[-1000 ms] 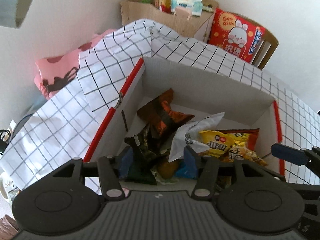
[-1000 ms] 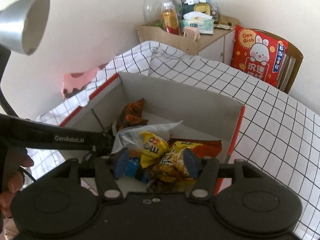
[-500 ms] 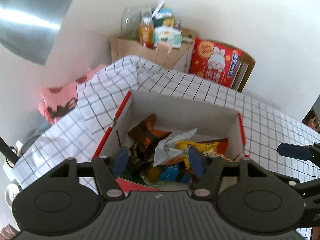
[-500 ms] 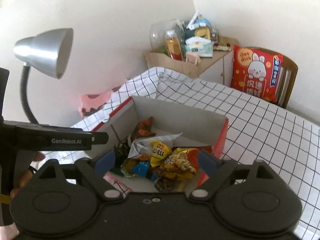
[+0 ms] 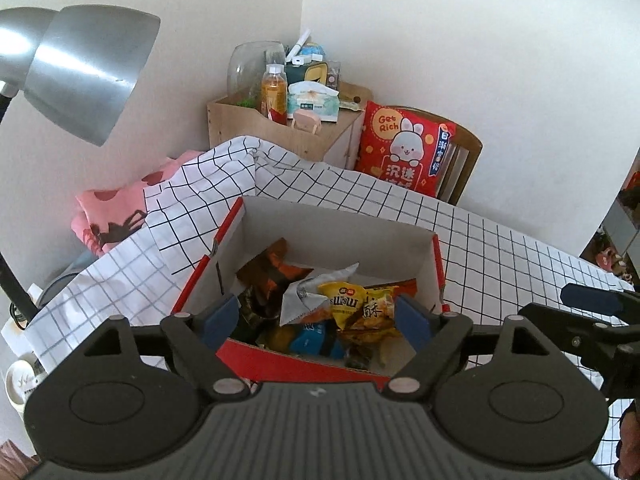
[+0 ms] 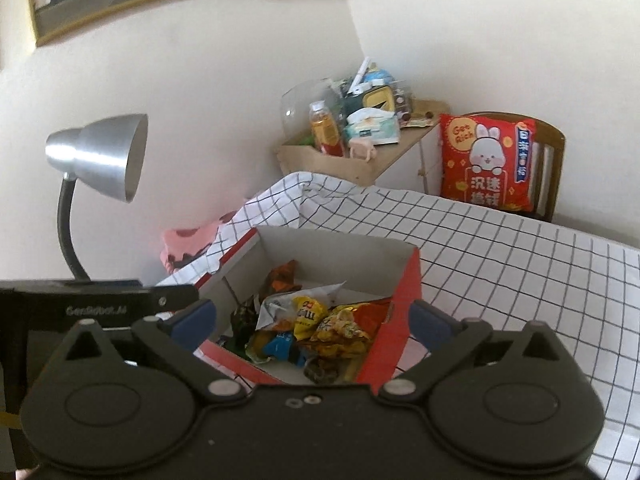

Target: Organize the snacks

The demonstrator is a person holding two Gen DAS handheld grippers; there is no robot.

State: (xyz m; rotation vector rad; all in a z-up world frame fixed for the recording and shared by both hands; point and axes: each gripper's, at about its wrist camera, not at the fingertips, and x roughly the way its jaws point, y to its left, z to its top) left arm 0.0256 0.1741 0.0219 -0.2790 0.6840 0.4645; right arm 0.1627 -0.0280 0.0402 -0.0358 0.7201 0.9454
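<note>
The crinkled snack packets (image 5: pixel 344 304) are heaped inside the open red-and-white cardboard box (image 5: pixel 332 232) on the checked counter (image 6: pixel 500 264). Nothing is held: the left tool (image 5: pixel 316 320) and right tool (image 6: pixel 314 318) are opening above it.

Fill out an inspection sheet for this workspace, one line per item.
Surface: checked cloth, rumpled at its far corner.
Job's things: red box open, holding loose snack packets.
Clutter: pink cloth beside the checked cloth.
Grippers: left gripper and right gripper jaws opening, nothing between them, both short of the box.
Cables: nothing seen.
Surroundings: silver lamp, crowded wooden cabinet, red cushion on a chair.
</note>
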